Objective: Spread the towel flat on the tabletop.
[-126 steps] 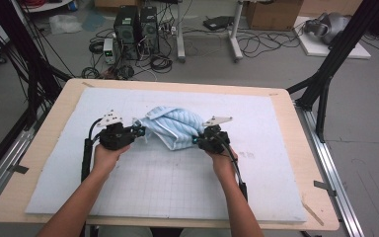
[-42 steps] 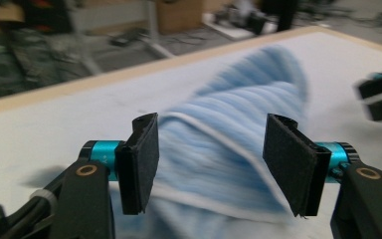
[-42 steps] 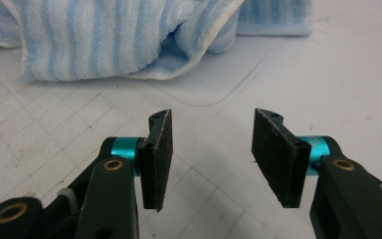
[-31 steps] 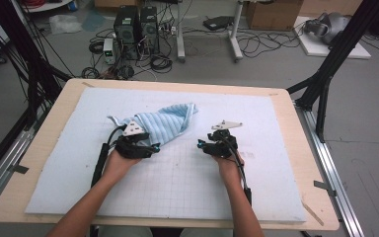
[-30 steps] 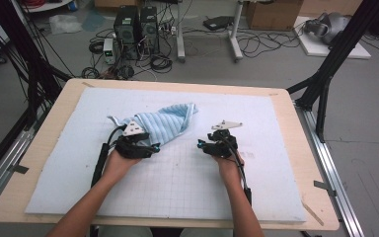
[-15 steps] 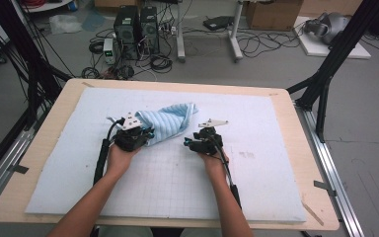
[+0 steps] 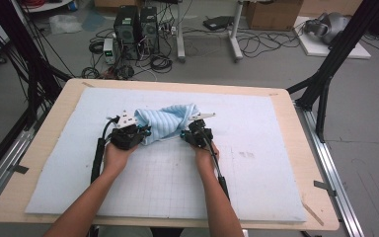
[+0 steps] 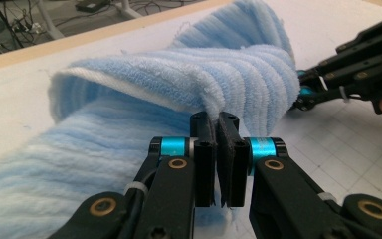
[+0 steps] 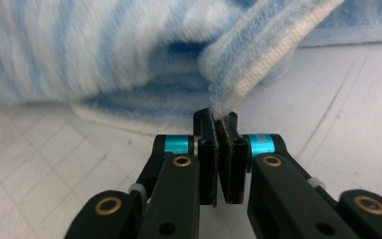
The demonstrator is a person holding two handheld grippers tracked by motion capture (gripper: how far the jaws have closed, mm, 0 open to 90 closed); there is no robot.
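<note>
Nearest the camera in the high view, the person's two forearms came up from the bottom edge over the pale gridded mat [image 7: 177,187], which covered most of the wooden table [image 7: 54,113]. The left hand [image 7: 116,155] held the left gripper [image 7: 140,134], and the right hand [image 7: 205,150] held the right gripper [image 7: 185,134], each with a black cable running back along the arm.

Between the two grippers lay the towel [image 7: 165,123], light blue with ribbed stripes, bunched into a raised, twisted mound on the mat a little left of the table's middle. In the left gripper view the left gripper [image 8: 218,127] had its jaws pressed together on a folded edge of the towel [image 8: 189,79], with the other gripper visible beyond at the right. In the right gripper view the right gripper [image 9: 218,122] was likewise closed, pinching the white-hemmed edge of the towel [image 9: 129,55], which rose up and away from the jaws.

Beyond the table, computer towers [image 7: 135,24] and tangled cables [image 7: 266,42] sat on the grey floor.
</note>
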